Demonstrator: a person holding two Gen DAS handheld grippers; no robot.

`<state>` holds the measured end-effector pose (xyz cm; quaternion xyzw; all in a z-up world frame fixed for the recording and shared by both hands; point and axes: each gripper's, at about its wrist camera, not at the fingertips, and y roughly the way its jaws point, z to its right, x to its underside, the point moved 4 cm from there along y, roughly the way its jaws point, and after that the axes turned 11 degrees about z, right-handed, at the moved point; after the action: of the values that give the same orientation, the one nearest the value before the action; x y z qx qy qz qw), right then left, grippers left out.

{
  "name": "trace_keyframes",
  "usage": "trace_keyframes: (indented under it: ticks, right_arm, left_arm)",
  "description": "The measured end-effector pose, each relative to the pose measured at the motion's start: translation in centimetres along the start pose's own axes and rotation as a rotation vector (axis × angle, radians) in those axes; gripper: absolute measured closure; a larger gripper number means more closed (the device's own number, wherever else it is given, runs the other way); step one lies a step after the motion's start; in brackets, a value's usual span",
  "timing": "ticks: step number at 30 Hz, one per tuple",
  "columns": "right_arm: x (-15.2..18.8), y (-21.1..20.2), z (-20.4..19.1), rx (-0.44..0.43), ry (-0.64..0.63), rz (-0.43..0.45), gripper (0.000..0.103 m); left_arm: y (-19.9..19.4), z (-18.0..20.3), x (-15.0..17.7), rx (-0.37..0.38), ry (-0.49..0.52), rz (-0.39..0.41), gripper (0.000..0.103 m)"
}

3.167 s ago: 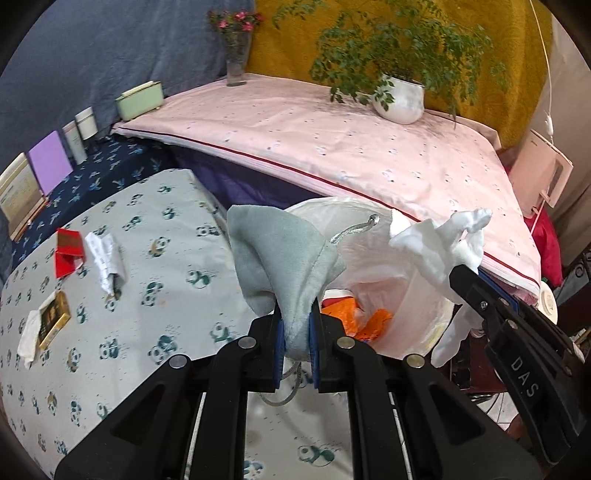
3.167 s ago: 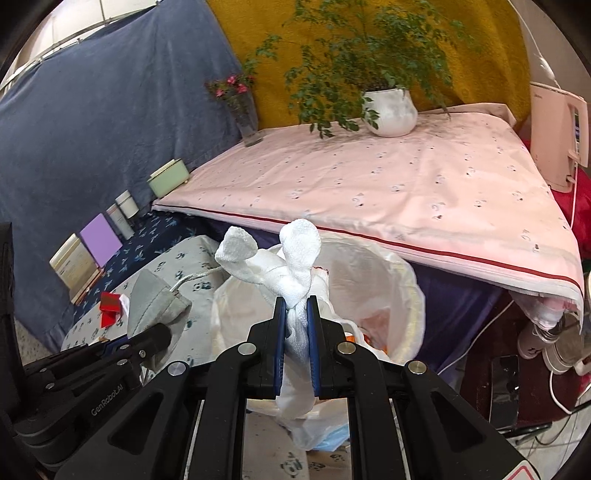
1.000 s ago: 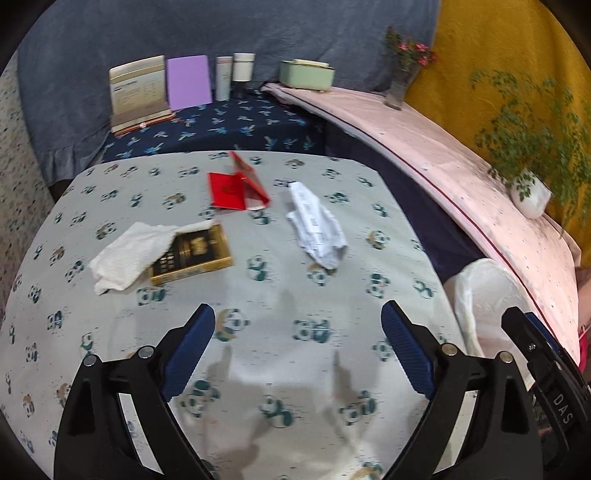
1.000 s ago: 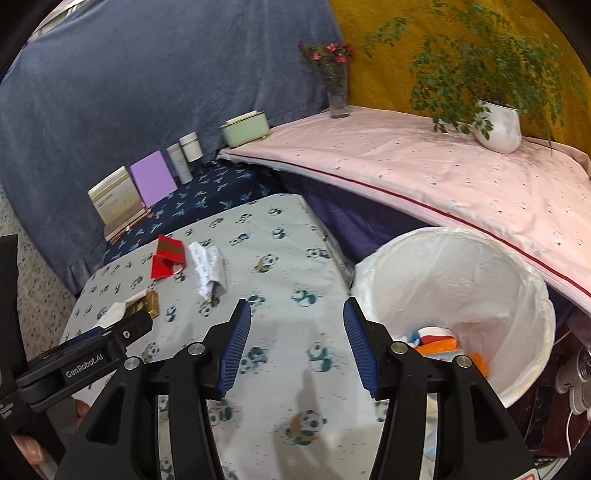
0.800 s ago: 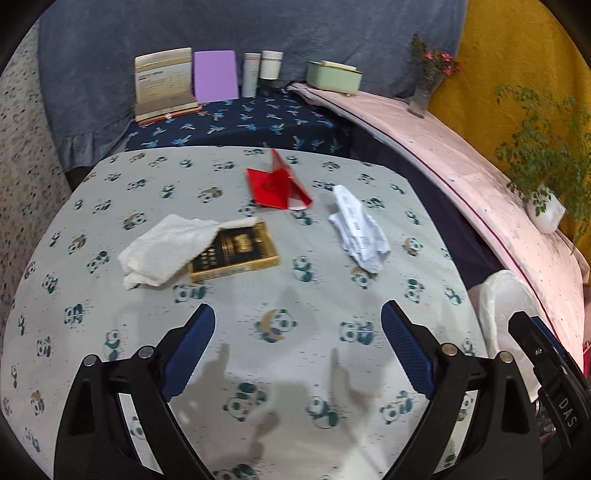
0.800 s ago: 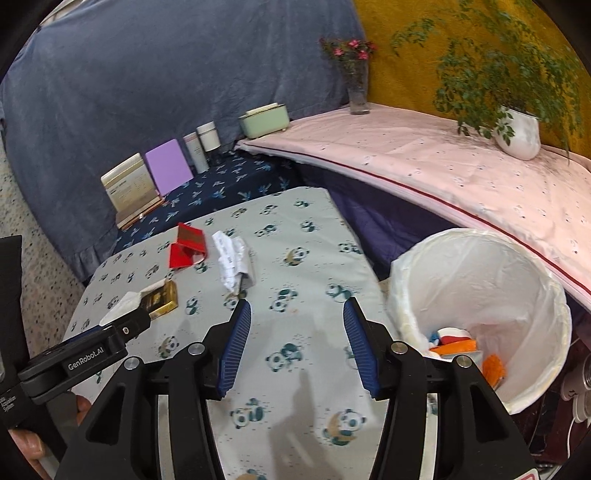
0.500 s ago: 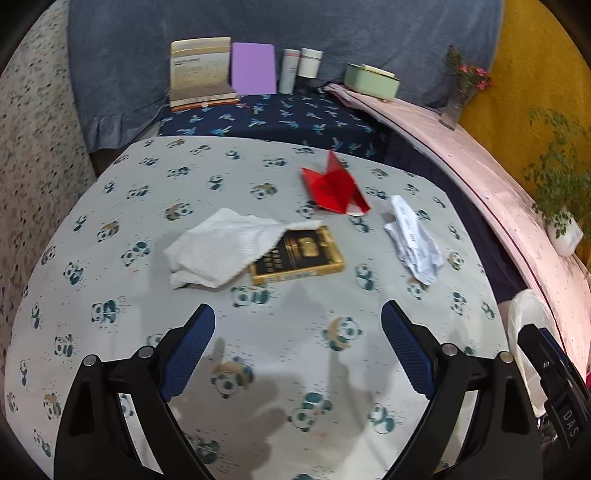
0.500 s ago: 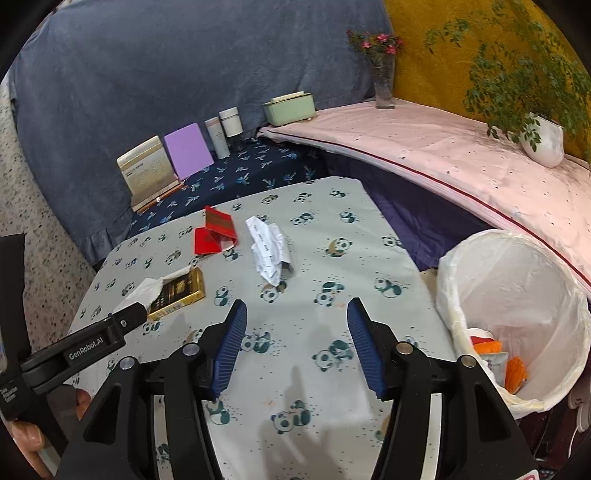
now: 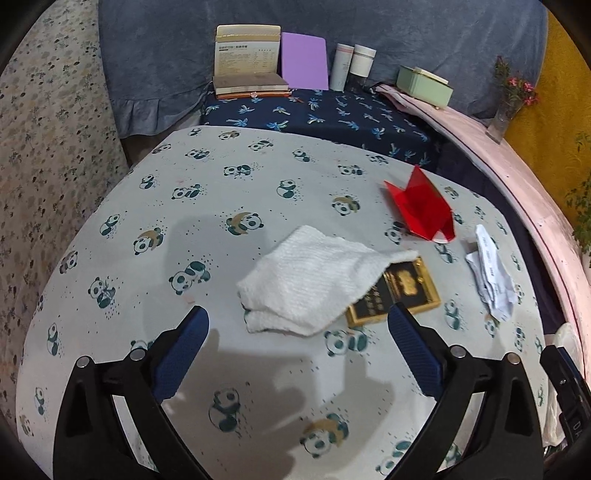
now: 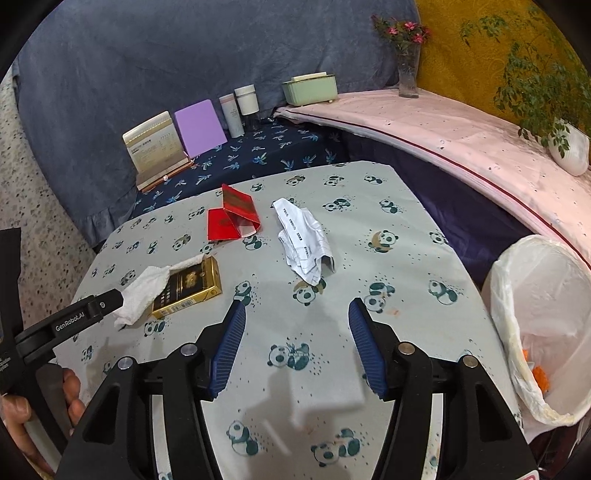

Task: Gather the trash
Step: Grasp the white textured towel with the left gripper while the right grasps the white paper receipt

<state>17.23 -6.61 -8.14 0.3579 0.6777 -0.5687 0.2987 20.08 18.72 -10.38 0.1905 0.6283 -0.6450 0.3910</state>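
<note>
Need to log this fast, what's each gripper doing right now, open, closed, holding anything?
Left gripper: jaws opening wide, nothing between them.
Right gripper: open, empty, above the panda tablecloth.

near worktop (image 9: 192, 229): bare cloth, open passage
centre: white tissue (image 9: 310, 280) overlapping gold box (image 9: 402, 291)
right side: crumpled paper (image 10: 304, 236), red packet (image 10: 232, 218), gaps between
right edge: trash bin (image 10: 506, 295) blocks
back ledge: books (image 9: 247, 59), bottles (image 9: 352, 66)

A panda-print table (image 9: 207, 206) stands before blue (image 9: 406, 33) and mustard drapes (image 10: 461, 55).
</note>
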Motion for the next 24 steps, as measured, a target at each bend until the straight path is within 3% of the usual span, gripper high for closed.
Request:
trace_keyframes:
  ticks: [13,19,23,24]
  right_arm:
    - [-1.9,7.4,0.9,0.038,0.016,-0.025,0.046]
    - [-2.1,10.2,1.2,0.053,0.014,-0.045,0.045]
    - [-2.1,11.2,1.2,0.052,0.017,-0.050,0.046]
    - [-2.0,11.4,1.2,0.051,0.017,-0.055,0.046]
  left_arm:
    - [5.3,-1.4,0.1,0.002,-0.050,-0.076,0.012]
    - [5.6,0.0,0.3,0.043,-0.018,-0.082,0.044]
    - [5.6,0.8,0.4,0.070,-0.007,-0.090,0.075]
    - [5.6,1.1,0.5,0.078,-0.004,-0.095,0.078]
